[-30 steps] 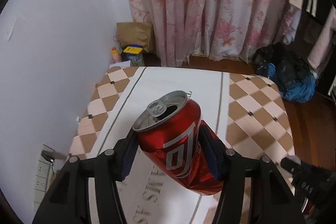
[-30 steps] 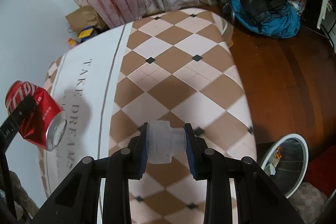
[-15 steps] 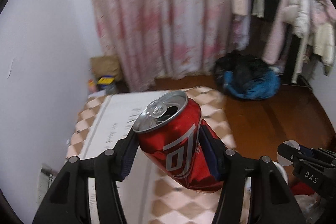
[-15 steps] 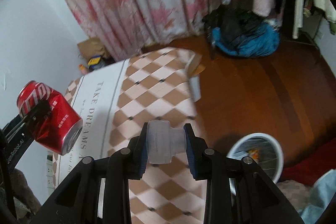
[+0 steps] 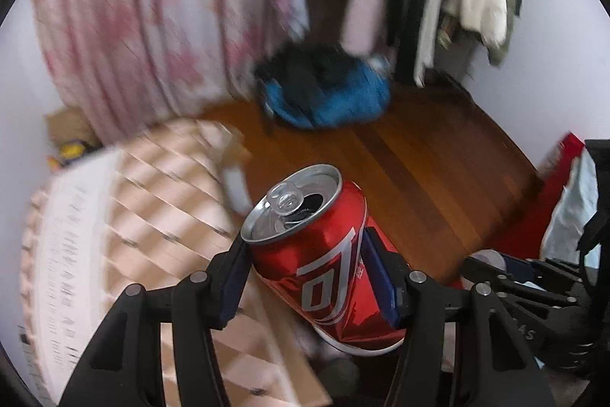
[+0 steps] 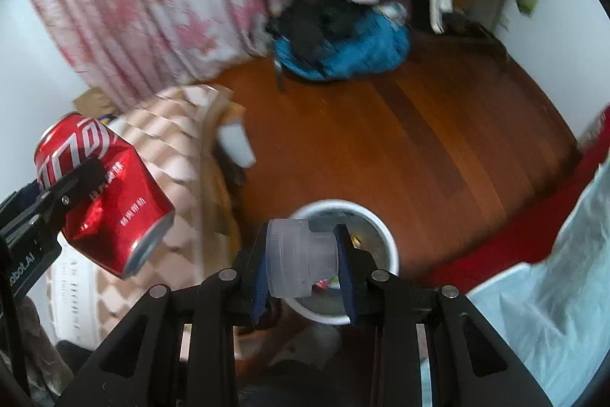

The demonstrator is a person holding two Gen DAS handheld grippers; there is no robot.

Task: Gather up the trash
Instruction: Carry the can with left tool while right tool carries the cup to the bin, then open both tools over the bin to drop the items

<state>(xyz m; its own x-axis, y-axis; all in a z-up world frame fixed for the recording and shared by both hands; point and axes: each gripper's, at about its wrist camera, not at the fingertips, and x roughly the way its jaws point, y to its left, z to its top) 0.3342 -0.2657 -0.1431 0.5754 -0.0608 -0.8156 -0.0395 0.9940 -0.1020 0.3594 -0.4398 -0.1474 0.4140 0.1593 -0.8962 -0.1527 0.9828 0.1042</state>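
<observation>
A dented red drink can (image 5: 320, 254), its opened top facing up, sits tilted between the pads of my left gripper (image 5: 305, 277), which is shut on it. The same can (image 6: 103, 193) shows at the left of the right wrist view. My right gripper (image 6: 301, 266) is shut on a small translucent white plastic cap (image 6: 293, 262). It hangs above a round white bin (image 6: 383, 227) that stands on the wooden floor with some litter inside. The cap and the fingers hide part of the bin's mouth.
A table with a tan-and-white checked cloth (image 6: 171, 140) stands to the left, its edge close to the bin. A blue and black bag (image 6: 343, 44) lies on the floor by the pink floral curtain (image 6: 152, 6). Clothes hang behind; pale blue fabric (image 6: 553, 273) lies at the right.
Both grippers have swung right, off the table and out over the floor. The white bin has come from the lower right to under the right gripper. Both grips are unchanged.
</observation>
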